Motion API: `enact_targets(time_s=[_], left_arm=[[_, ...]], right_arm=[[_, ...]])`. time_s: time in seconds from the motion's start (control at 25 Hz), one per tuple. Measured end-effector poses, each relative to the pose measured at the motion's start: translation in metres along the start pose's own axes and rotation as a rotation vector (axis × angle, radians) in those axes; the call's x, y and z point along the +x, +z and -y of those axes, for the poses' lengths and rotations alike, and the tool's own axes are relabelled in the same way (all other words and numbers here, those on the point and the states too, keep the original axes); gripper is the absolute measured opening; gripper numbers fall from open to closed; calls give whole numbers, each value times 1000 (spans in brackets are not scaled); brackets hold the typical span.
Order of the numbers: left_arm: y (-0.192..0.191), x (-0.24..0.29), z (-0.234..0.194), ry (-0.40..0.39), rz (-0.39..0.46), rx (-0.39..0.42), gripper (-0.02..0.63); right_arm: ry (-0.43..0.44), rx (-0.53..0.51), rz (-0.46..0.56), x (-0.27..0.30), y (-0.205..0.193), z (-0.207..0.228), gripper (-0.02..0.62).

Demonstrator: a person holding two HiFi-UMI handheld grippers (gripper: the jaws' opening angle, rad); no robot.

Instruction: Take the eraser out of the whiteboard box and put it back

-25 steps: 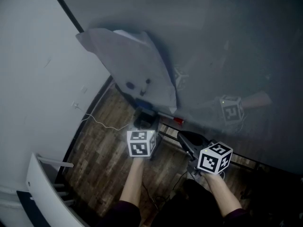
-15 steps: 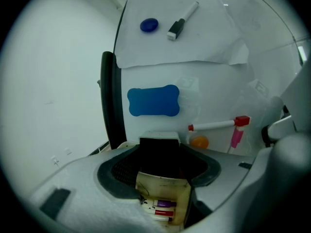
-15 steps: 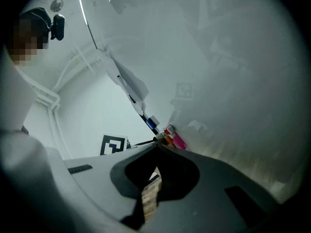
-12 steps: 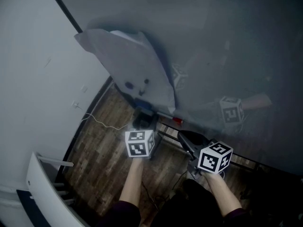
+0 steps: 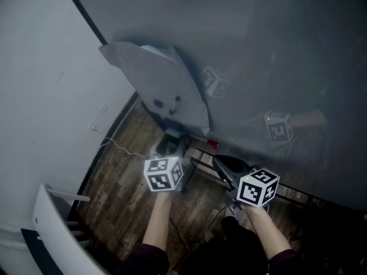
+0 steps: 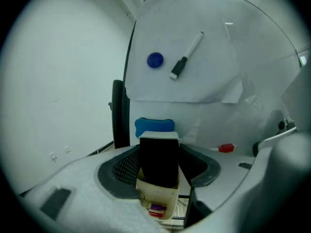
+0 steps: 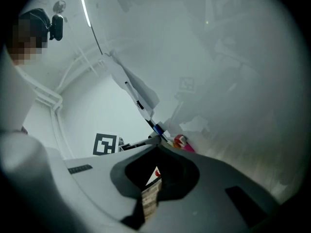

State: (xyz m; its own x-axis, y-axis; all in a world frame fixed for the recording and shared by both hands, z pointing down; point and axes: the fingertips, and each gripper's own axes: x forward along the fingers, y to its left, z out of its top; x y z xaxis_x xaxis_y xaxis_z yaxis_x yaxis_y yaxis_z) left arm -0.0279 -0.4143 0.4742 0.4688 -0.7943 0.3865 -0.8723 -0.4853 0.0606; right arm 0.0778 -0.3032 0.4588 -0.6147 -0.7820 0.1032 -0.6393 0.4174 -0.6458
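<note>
1. The left gripper [image 6: 159, 165] has its jaws wide apart, and they have just been closing slightly. The pads bear on the two side edges of the block-shaped, black-felt-faced, white-backed eraser [image 6: 156, 152], which fills the gap between them.
2. The eraser stands upright with its felt face toward the camera. Its lower end overlaps the mouth of the cream, open-topped whiteboard box [image 6: 158, 200], which sits at 6 o'clock of it. Judged from this, the eraser is partly out of the box.
3. Around the eraser in the left gripper view:
   - a black upright frame strip [image 6: 118, 113] at 9 o'clock
   - a blue bone-shaped pad [image 6: 154, 126] just behind it at 12 o'clock
   - a white paper sheet [image 6: 194, 84] higher up at 12 o'clock, carrying a round blue magnet [image 6: 155, 59] and a white marker with a black cap [image 6: 187, 55]
   - a small red object [image 6: 226, 148] at 3 o'clock, at the foot of the grey glossy whiteboard [image 5: 275, 50]
4. Handling, as a judgement:
   - The eraser is probably light, with a stiff plastic back and a soft felt face that gives under pressure.
   - Hold it across the hard side edges on the part clear of the box, not on the felt.
   - Moderate pressure should be enough.
   - When it goes back in, keep it upright. A tilted end may catch the box wall, and the box looks light enough to shift.
5. The right gripper [image 7: 154, 176] sits at 3 o'clock of the left gripper in the head view. Its jaws are drawn nearly together, leaving a narrow slit that shows the wooden floor [image 7: 148, 200]. Nothing is between them
</note>
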Motion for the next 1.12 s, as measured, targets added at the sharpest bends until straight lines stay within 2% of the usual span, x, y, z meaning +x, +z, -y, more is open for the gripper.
enact_targets(time_s=[0.6,1.12], left_arm=[[41,-54,11,-17,93,3,233],[77,-144,31,-35,234,42,232]], right_arm=[[48,-34,29,0,18,-36,3],[118,-105,63,-12,25,-93,3]])
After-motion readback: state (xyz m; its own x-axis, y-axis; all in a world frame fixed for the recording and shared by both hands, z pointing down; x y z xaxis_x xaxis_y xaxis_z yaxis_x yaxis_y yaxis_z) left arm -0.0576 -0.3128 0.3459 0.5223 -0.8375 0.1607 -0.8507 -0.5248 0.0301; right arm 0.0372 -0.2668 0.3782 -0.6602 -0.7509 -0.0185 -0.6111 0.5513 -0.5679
